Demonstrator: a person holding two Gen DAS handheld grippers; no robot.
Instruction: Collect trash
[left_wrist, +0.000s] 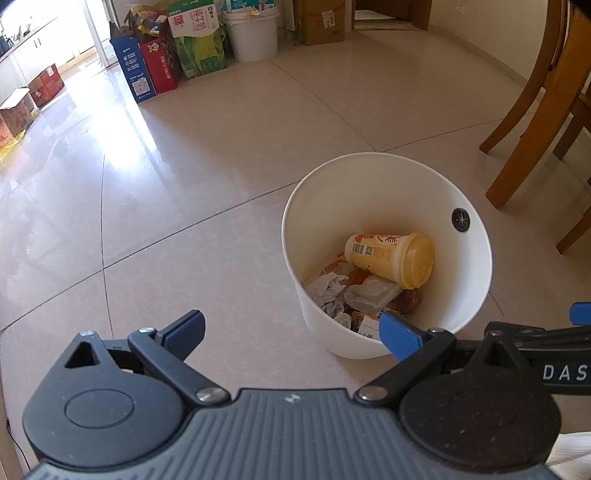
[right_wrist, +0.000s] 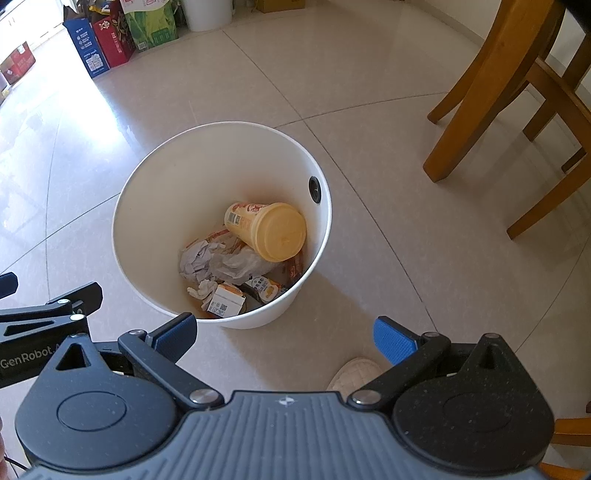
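A white round trash bucket (left_wrist: 325, 192) (right_wrist: 133, 206) stands on the tiled floor. Inside lie a yellow lidded drink cup (left_wrist: 391, 258) (right_wrist: 269, 229), crumpled white paper (left_wrist: 328, 290) (right_wrist: 197, 260), a clear plastic bag (right_wrist: 243, 264), a small carton (right_wrist: 225, 304) and other wrappers. My left gripper (left_wrist: 295, 332) is open and empty, just left of and in front of the bucket. Directly before the bucket, my right gripper (right_wrist: 286, 334) hangs open with nothing between its blue pads. Each gripper shows at the edge of the other's view.
Wooden chair legs (left_wrist: 528, 110) (right_wrist: 476, 92) stand to the right of the bucket. Cartons and bags (left_wrist: 162, 59) and another white bucket (left_wrist: 253, 33) line the far wall. A slippered foot (right_wrist: 354, 373) is on the floor under my right gripper.
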